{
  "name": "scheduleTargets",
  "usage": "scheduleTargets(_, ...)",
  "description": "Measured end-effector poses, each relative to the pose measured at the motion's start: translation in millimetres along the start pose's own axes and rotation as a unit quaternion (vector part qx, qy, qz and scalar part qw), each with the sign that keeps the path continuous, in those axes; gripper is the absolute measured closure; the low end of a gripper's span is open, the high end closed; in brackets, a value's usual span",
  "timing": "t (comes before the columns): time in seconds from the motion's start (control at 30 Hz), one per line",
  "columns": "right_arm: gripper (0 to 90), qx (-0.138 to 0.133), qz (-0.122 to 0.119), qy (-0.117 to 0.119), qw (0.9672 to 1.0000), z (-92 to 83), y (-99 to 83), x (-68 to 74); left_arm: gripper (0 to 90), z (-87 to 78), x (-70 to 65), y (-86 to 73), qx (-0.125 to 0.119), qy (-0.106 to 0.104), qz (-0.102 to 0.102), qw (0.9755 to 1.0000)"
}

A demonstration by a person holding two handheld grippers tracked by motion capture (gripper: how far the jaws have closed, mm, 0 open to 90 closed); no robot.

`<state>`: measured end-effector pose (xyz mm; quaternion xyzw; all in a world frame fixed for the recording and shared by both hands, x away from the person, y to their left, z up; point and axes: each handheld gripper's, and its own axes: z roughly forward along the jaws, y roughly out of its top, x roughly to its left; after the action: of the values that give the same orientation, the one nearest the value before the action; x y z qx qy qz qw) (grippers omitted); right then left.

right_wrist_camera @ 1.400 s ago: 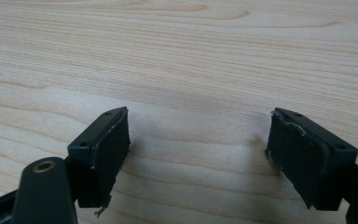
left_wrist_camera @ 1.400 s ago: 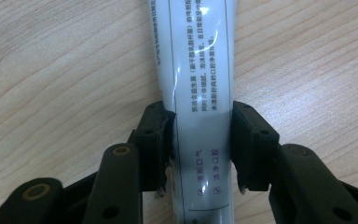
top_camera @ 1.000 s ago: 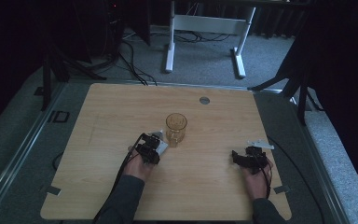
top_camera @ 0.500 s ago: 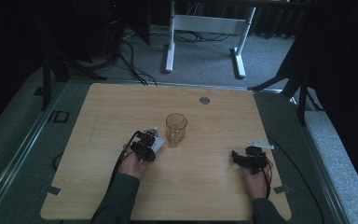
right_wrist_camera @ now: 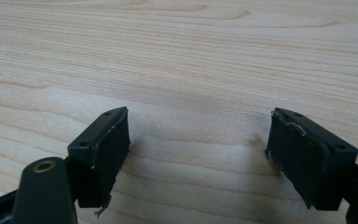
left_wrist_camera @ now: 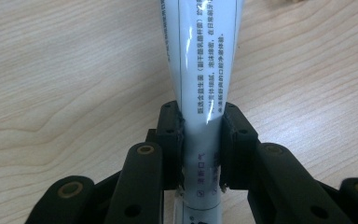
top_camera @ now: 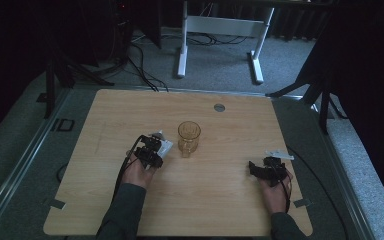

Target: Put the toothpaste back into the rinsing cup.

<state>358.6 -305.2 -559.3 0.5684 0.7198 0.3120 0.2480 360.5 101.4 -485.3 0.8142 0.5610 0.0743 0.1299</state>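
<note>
A white tube [left_wrist_camera: 205, 56] with small printed text is clamped between the jaws of my left gripper [left_wrist_camera: 200, 126], pads pressing on both sides, its wide flat end pointing away over the wooden table [left_wrist_camera: 65, 74]. In the high view the left gripper [top_camera: 154, 151] holds the tube [top_camera: 165, 145] just left of an upright amber glass cup [top_camera: 189, 138], a small gap apart. My right gripper [top_camera: 266, 168] rests low at the table's right front, and its jaws stand wide open [right_wrist_camera: 198, 140] over bare wood.
A small grey round insert [top_camera: 219, 107] sits in the tabletop behind the cup. Beyond the table's far edge stands a white desk frame [top_camera: 182, 50] with cables on the grey floor. Dark stands flank both sides.
My left gripper has drifted a little to the left and upward with the tube, away from the cup. The right gripper has stayed where it was.
</note>
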Motion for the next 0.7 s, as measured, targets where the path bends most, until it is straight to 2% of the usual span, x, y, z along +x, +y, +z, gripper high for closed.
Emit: scheduleTargets(0.7,20.7,0.000,0.001,0.000,1.0000,0.0,0.0,0.2,73.0,-18.0,3.8,4.8,-0.042,0.001,-0.006,0.9991)
